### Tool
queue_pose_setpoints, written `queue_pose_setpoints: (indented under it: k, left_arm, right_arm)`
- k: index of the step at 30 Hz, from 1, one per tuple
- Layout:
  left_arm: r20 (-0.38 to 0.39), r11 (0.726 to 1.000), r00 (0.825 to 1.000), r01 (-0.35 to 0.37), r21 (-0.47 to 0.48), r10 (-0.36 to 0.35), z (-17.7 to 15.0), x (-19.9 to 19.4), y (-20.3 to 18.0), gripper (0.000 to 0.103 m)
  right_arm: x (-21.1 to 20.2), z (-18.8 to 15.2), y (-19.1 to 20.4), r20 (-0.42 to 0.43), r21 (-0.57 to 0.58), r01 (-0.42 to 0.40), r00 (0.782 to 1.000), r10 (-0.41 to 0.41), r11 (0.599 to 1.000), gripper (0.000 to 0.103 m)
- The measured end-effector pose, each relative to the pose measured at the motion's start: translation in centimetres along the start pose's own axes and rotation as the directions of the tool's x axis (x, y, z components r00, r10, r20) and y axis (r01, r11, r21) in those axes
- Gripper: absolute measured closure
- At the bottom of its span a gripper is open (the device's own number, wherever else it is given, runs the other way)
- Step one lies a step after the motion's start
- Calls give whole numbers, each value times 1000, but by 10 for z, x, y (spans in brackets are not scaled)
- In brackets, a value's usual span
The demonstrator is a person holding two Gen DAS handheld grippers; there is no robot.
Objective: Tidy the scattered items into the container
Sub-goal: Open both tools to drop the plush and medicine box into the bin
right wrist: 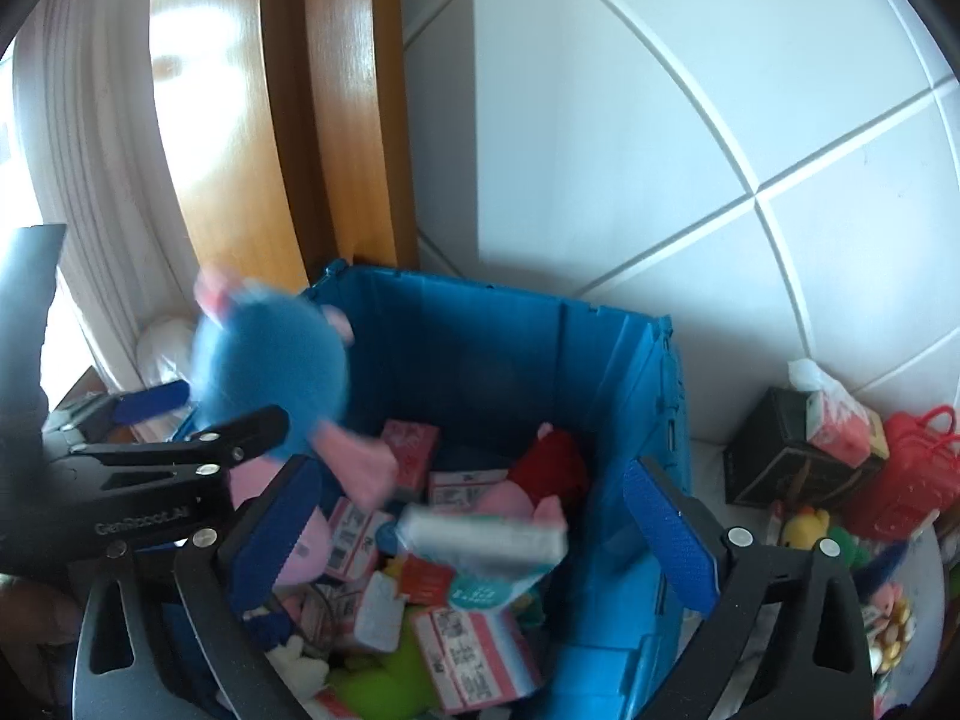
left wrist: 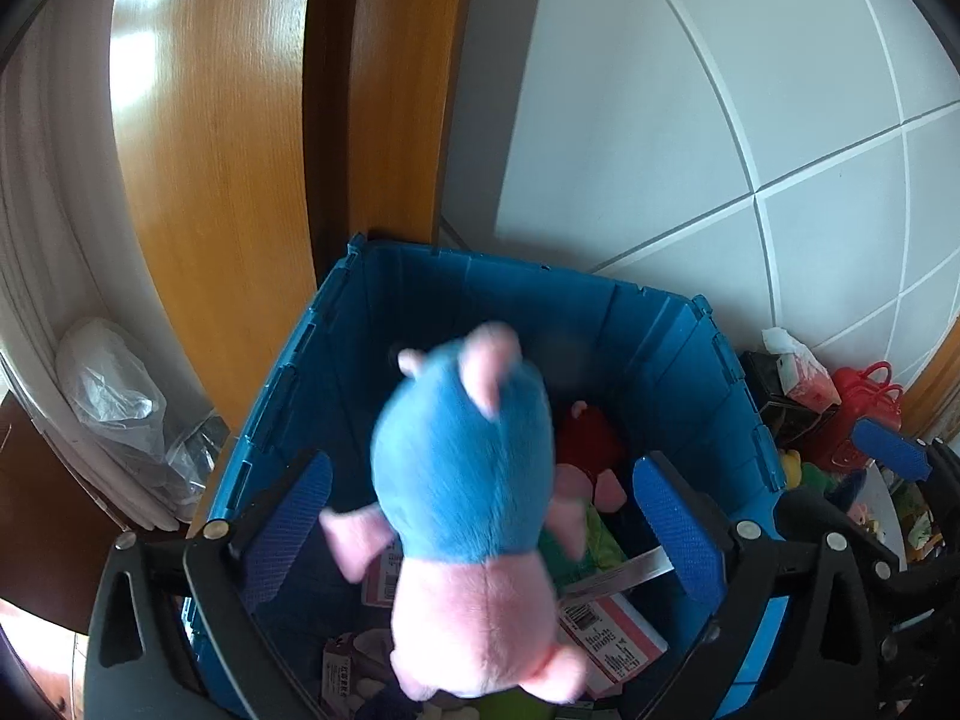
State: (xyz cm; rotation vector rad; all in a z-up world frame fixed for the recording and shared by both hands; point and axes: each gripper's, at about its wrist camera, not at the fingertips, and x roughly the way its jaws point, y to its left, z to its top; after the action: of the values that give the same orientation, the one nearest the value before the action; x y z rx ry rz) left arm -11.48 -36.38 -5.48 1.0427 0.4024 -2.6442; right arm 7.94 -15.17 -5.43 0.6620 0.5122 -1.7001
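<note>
The blue bin (left wrist: 678, 348) stands open below both grippers. A blue and pink plush toy (left wrist: 462, 468) hangs blurred in the air over the bin, between the wide-apart pads of my left gripper (left wrist: 483, 522); neither pad touches it. In the right wrist view the same plush toy (right wrist: 270, 372) shows at the bin's left rim. My right gripper (right wrist: 474, 540) is open above the bin (right wrist: 636, 396), and a blurred white and teal box (right wrist: 480, 534) is loose between its jaws, touching neither pad. The bin holds a red plush (right wrist: 552, 462), several pink-and-white boxes and a green item.
A wooden door frame (left wrist: 372, 90) rises behind the bin, with white tiles (left wrist: 690, 120) to the right. A plastic bag (left wrist: 114, 396) lies left of the bin. To the right sit a black box (right wrist: 774, 450), a red bag (right wrist: 912, 474) and a yellow toy (right wrist: 807, 525).
</note>
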Motion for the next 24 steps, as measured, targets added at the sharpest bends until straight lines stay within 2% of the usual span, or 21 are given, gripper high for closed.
queue_pose_setpoints:
  k: [10, 24]
  left_arm:
    - [-9, 1000, 1000, 8, -30, -9, -6, -1, -3, 1]
    - [16, 999, 1000, 23, -40, -22, -28, -31, -25, 1]
  right_arm:
    - [-10, -9, -3, -5, 5, -16, 1000, 16, 1000, 0]
    - [-45, -28, -9, 4, 17, -55, 998, 55, 998, 0]
